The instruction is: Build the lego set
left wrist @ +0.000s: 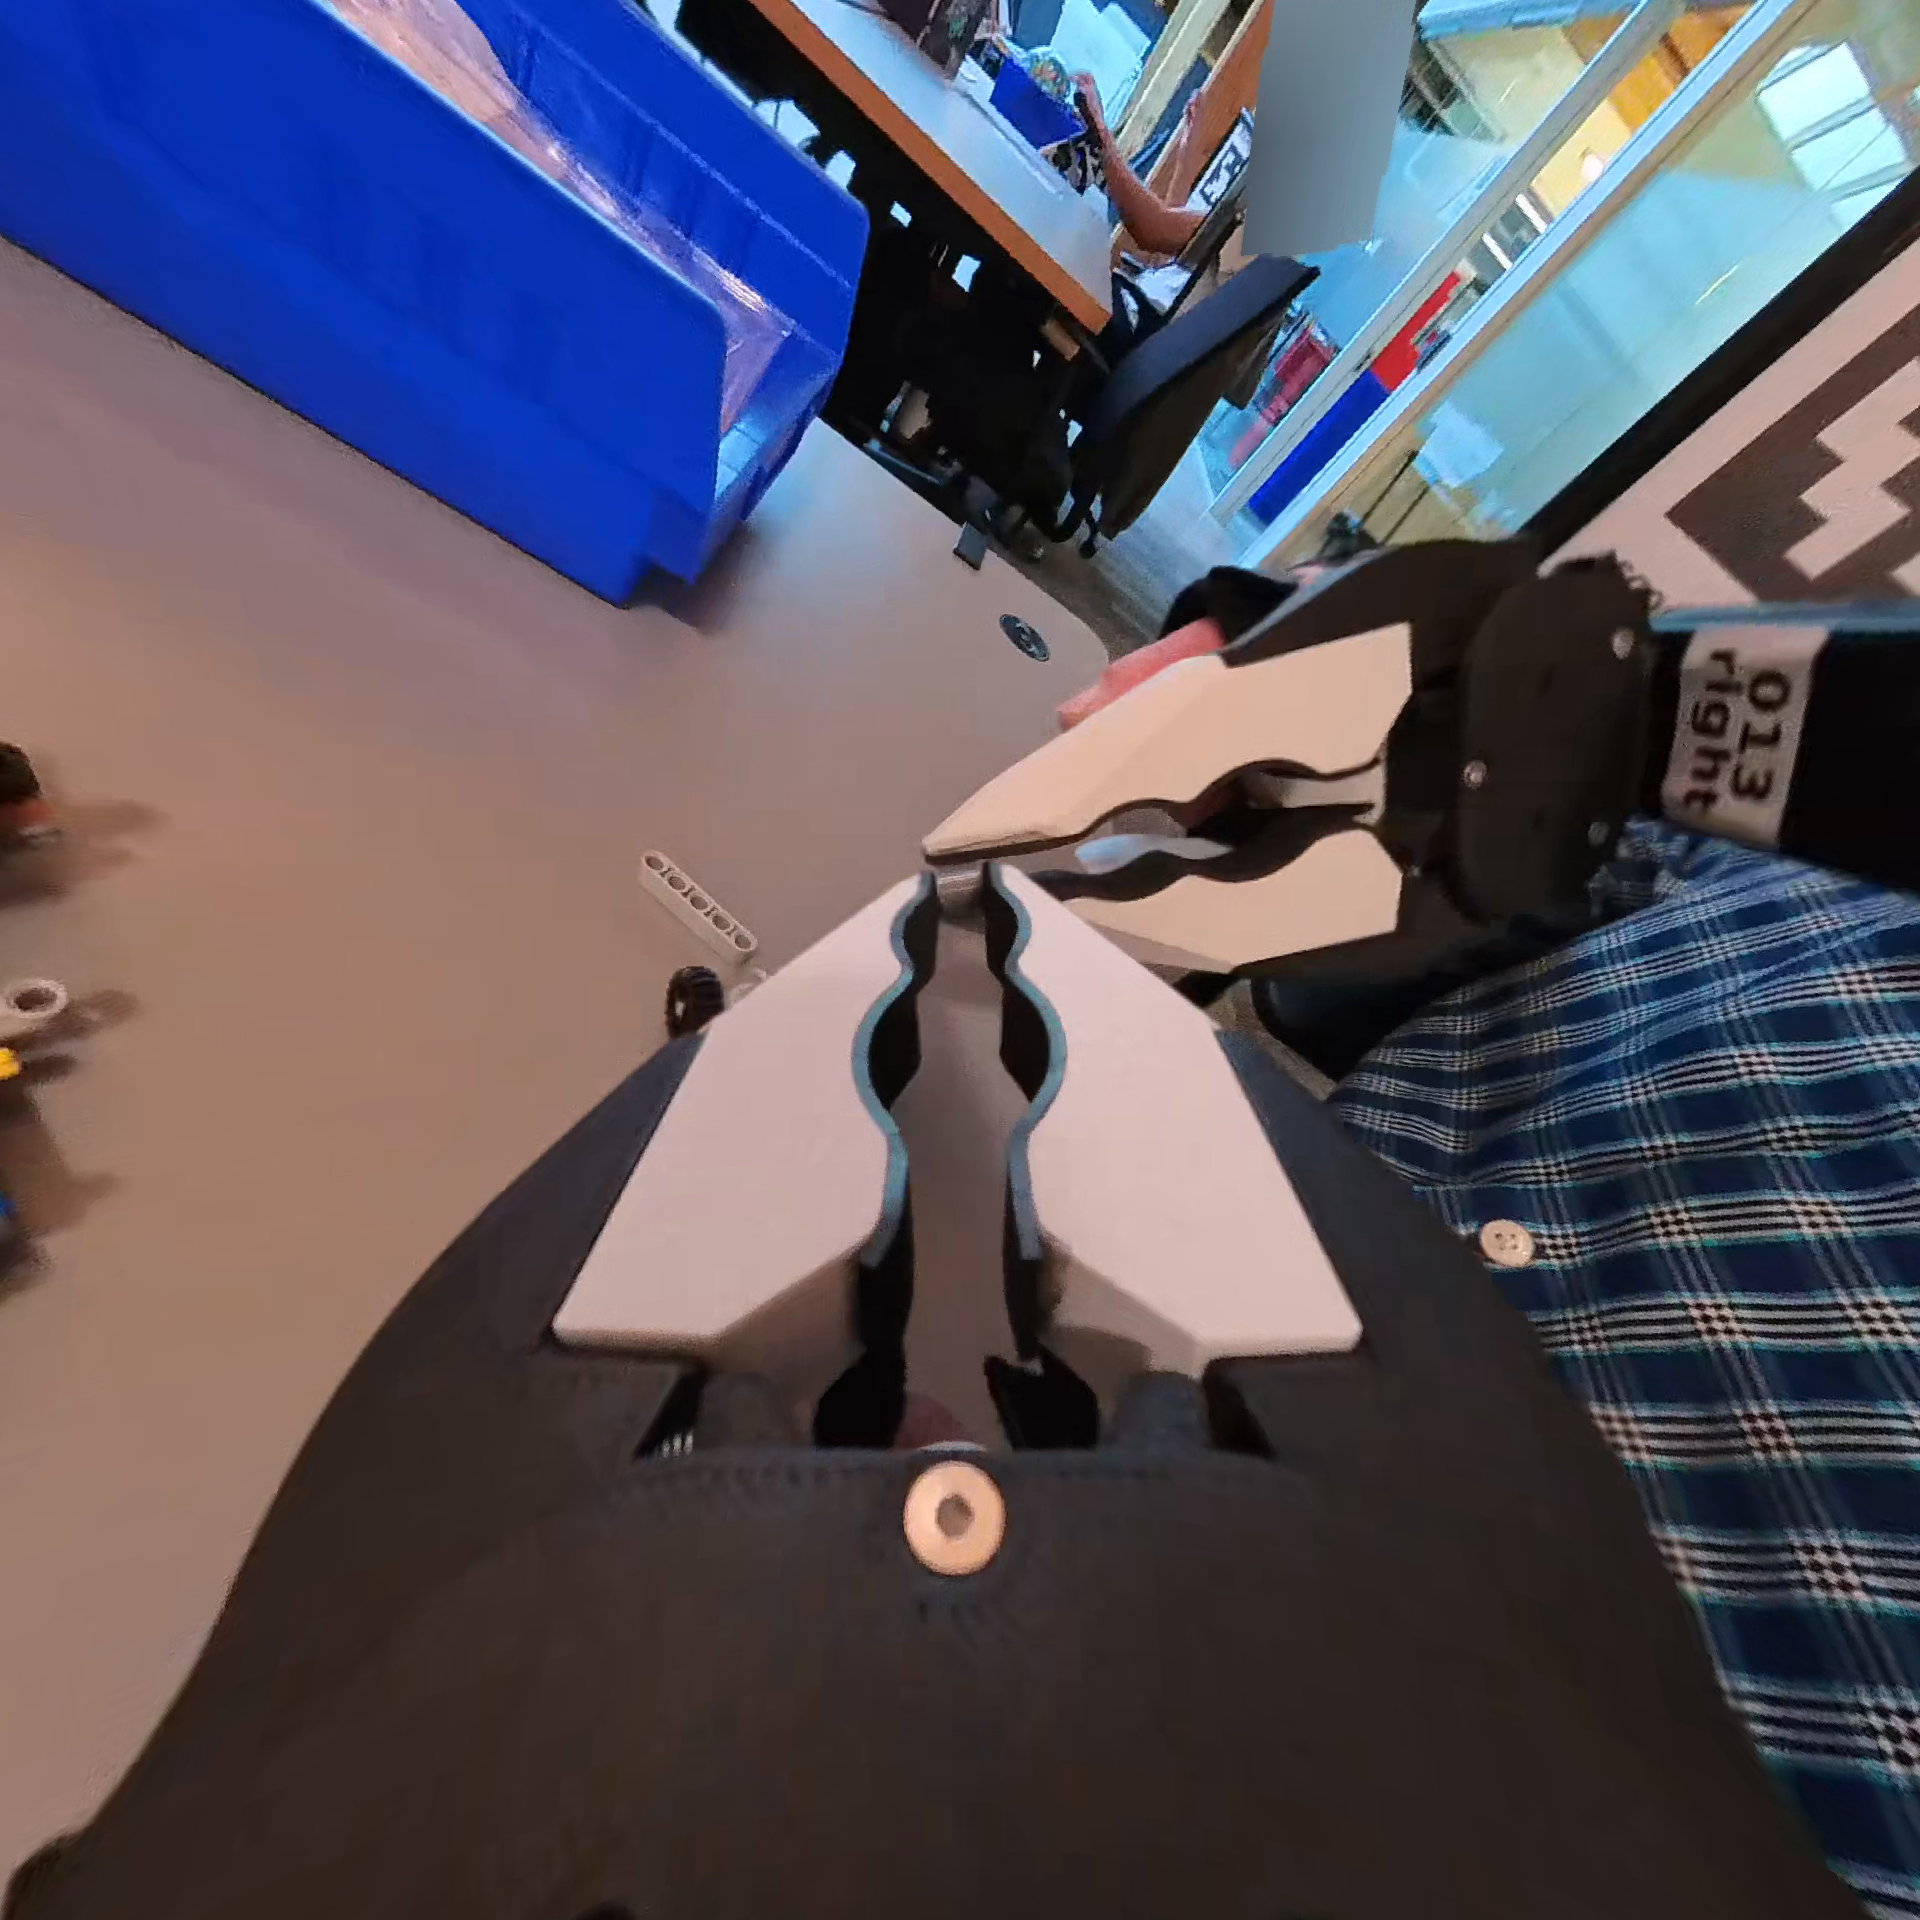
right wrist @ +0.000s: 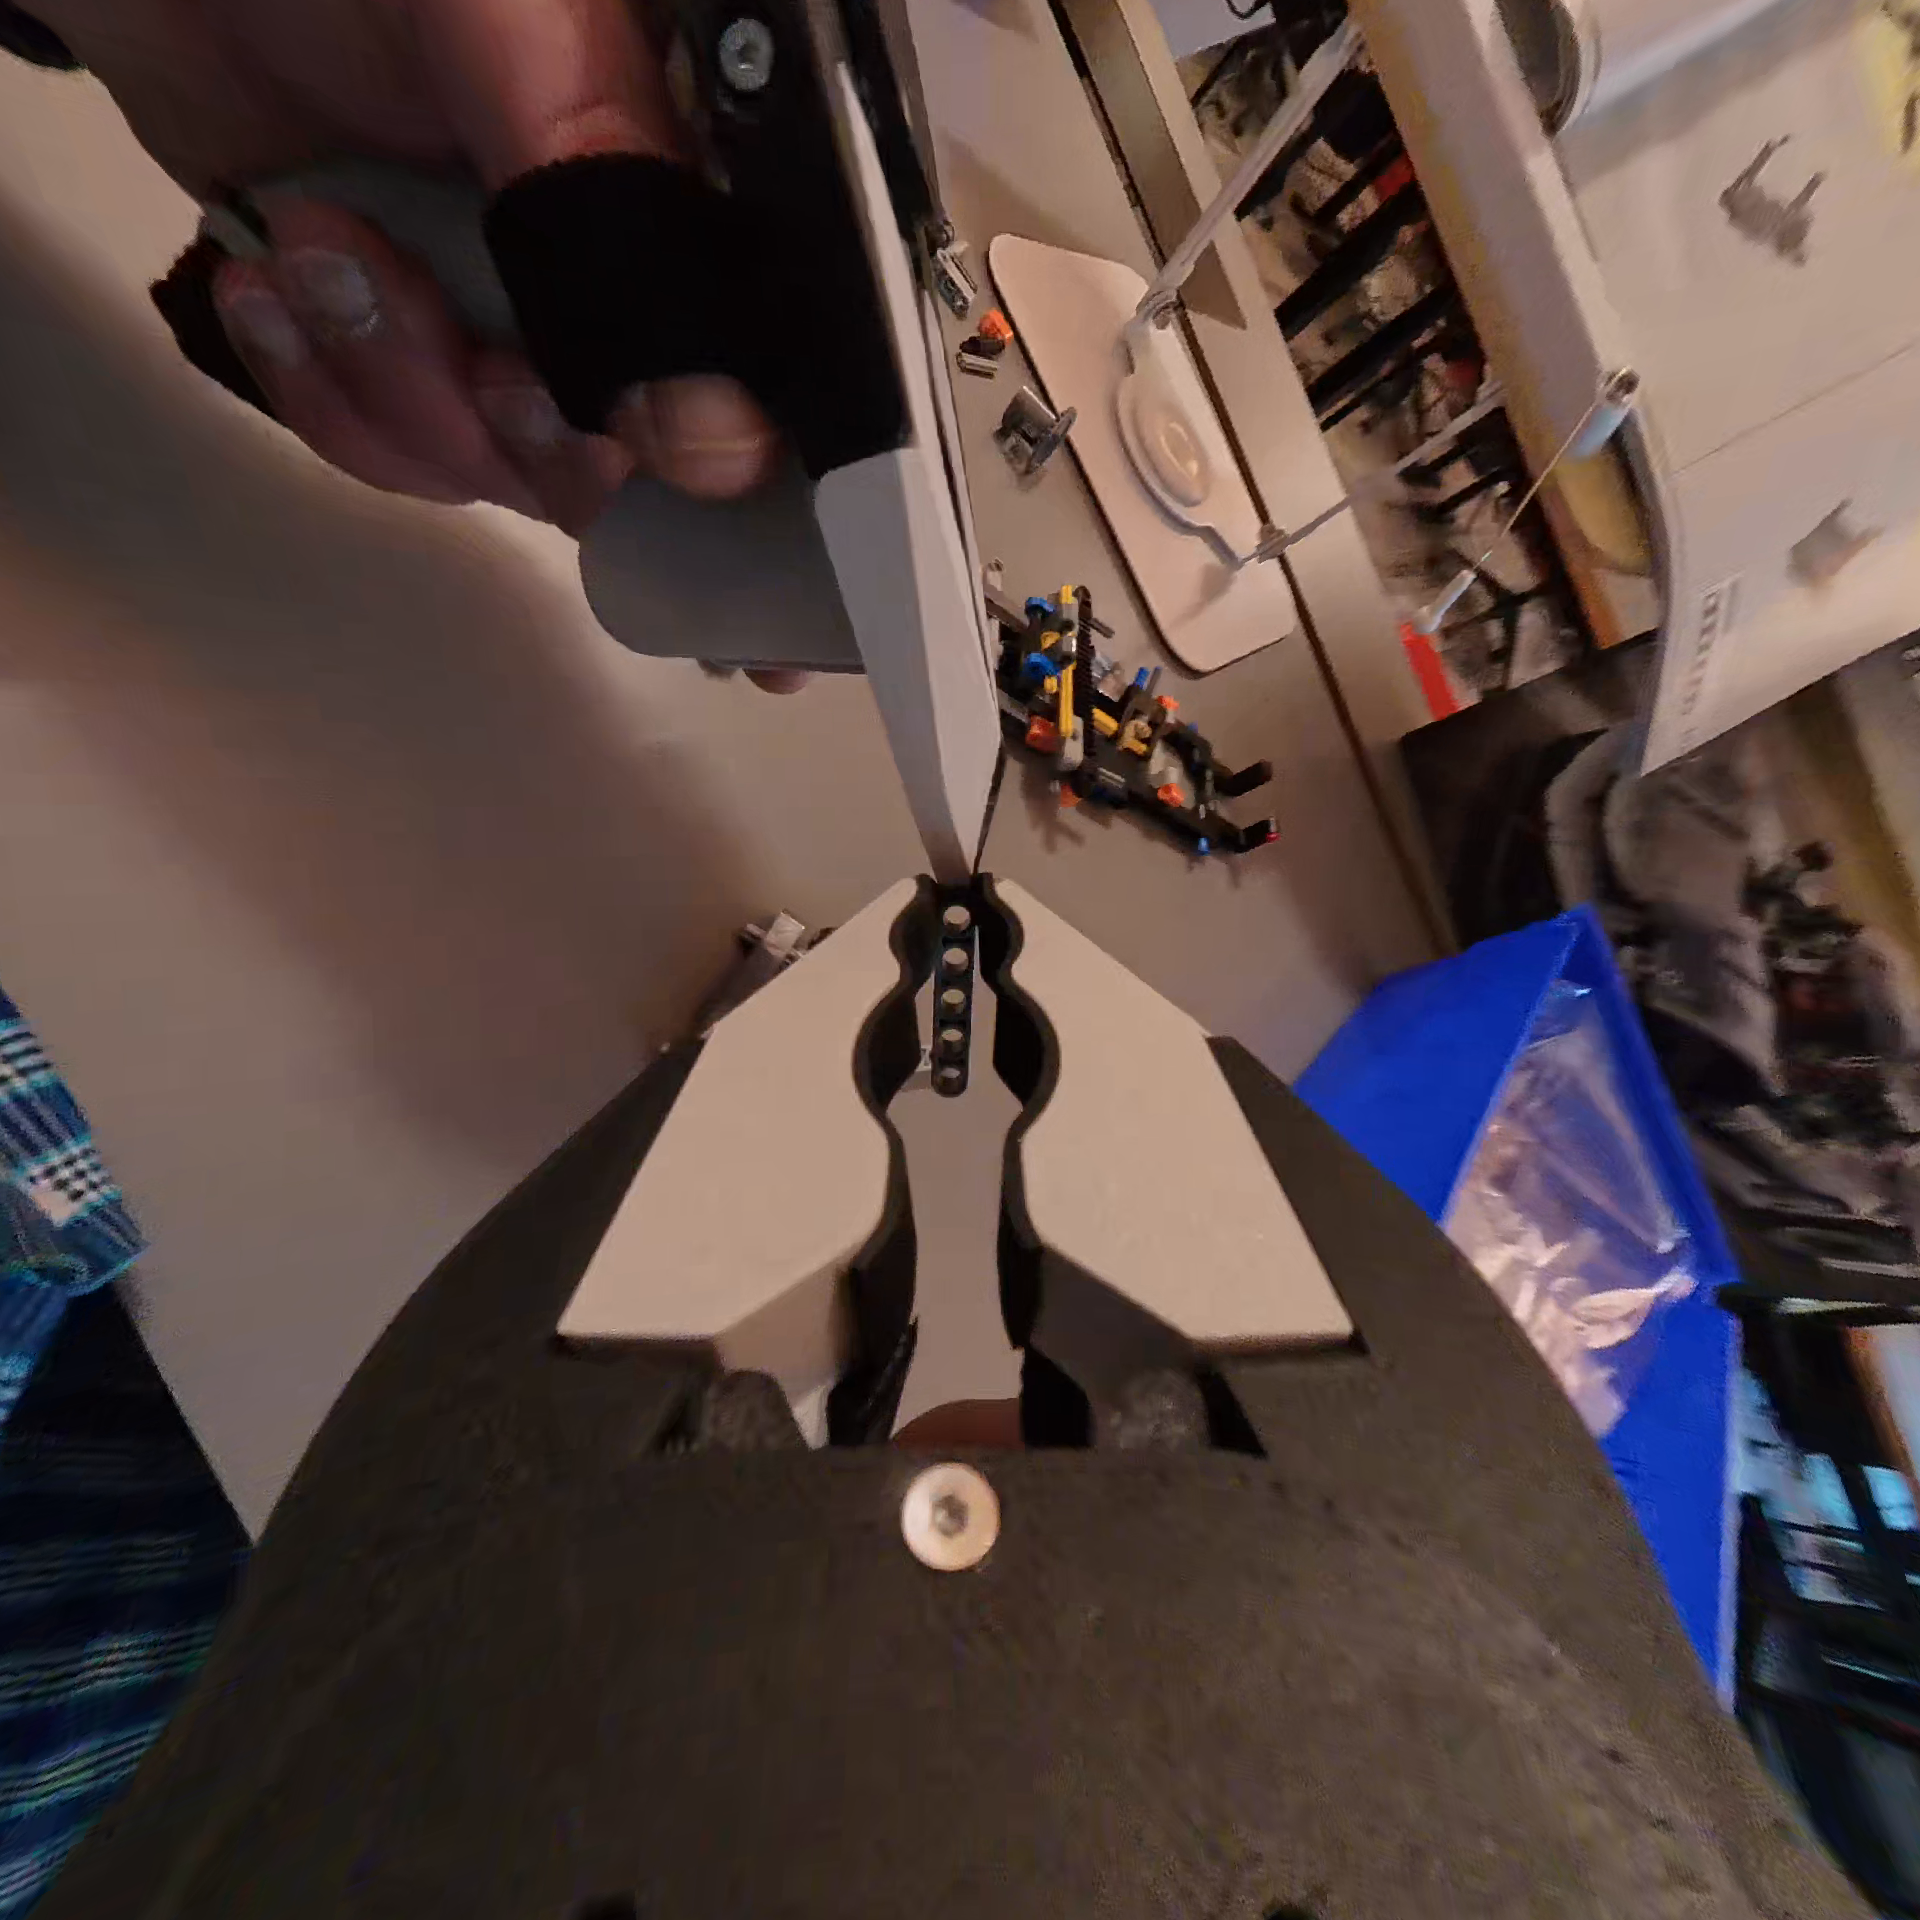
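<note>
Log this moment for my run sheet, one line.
left gripper: shut on small grey piece | right gripper: shut on black beam | tips meeting

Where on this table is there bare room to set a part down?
Bare tabletop lies between the blue bin, the grey beam and the left-edge loose pieces. It is crowded where both grippers meet, left gripper and right gripper, and around the model.

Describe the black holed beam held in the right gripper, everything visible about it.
The black beam is a narrow, straight Lego strip of matte plastic with a single row of round holes along its length. It lies lengthwise between the fingers of the right gripper, pinched near their tips, its far end pointing forward. There it meets the tips of the left gripper; whether they touch is unclear.
</note>
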